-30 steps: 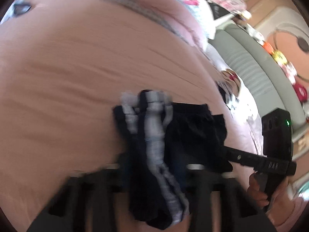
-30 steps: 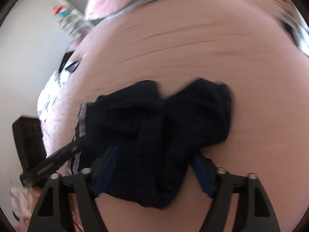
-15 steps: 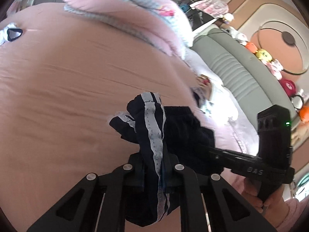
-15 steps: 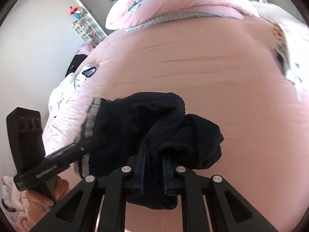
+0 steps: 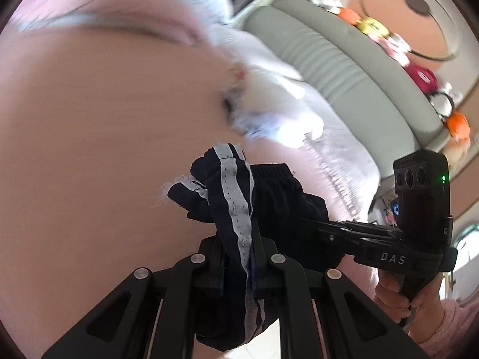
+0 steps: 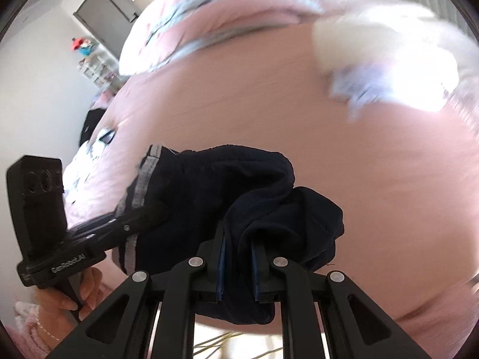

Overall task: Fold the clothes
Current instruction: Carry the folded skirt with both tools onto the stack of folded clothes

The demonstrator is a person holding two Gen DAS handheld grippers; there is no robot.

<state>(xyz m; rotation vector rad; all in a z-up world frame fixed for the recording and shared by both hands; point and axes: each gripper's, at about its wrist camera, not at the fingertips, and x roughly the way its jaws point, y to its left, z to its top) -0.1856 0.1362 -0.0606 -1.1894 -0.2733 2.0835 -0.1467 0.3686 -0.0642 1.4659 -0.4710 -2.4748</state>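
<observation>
A pair of dark navy shorts [image 5: 269, 197] with a grey-white side stripe [image 5: 235, 197] hangs bunched between both grippers above the pink bed [image 5: 89, 149]. My left gripper [image 5: 238, 257] is shut on the striped edge of the shorts. My right gripper [image 6: 238, 251] is shut on a plain navy fold of the shorts [image 6: 239, 197]. In the left wrist view the right gripper [image 5: 314, 224] reaches in from the right, held by a hand [image 5: 392, 296]. In the right wrist view the left gripper [image 6: 149, 212] comes in from the left, its fingertips hidden in the cloth.
A pink quilt [image 6: 209, 15] is piled at the far side of the bed. White patterned clothing [image 5: 269, 110] lies on the bed beyond the shorts. A grey-green padded headboard [image 5: 344, 68] with soft toys [image 5: 425, 77] stands at the right. Floor shows below the bed edge [image 6: 227, 341].
Both grippers, shut on the shorts since half a second ago, have lifted them and swung right toward the headboard. One second ago both stood open around the cloth.
</observation>
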